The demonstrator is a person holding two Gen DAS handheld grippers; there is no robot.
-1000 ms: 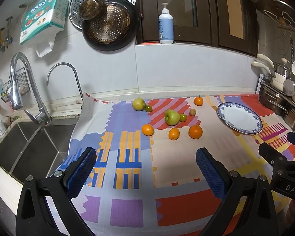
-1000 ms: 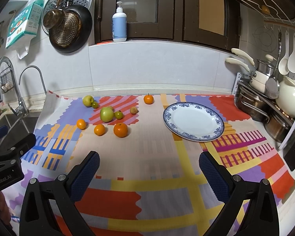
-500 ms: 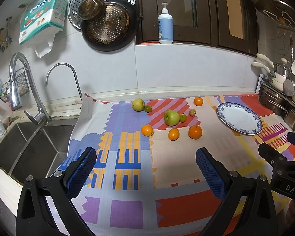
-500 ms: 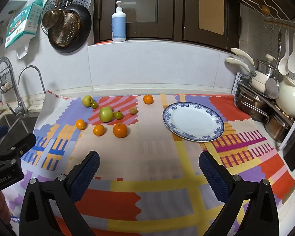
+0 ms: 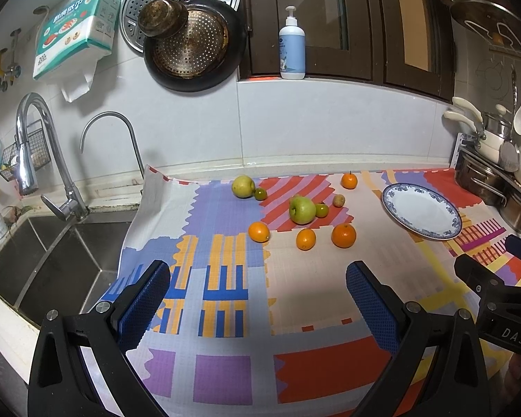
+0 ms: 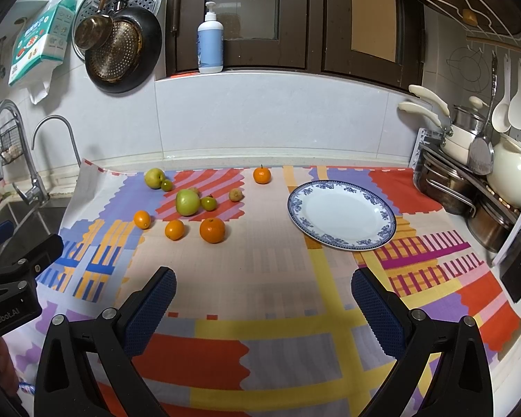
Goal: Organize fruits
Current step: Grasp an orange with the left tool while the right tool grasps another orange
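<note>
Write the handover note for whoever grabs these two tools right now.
Left tool: open, empty, above the patterned cloth, short of the fruit.
Right tool: open, empty, also short of the fruit.
Fruit, all loose on the cloth left of the plate: green apple, yellow-green apple, four oranges including the biggest and one far back, plus three small fruits.
Blue-rimmed plate: bare.
Done: nothing moved yet.
Left: every fruit, presumably onto the plate.

The left tool (image 5: 258, 299) is wide open and holds nothing. The right tool (image 6: 262, 304) is wide open too, with nothing between its blue pads (image 6: 373, 309).
</note>
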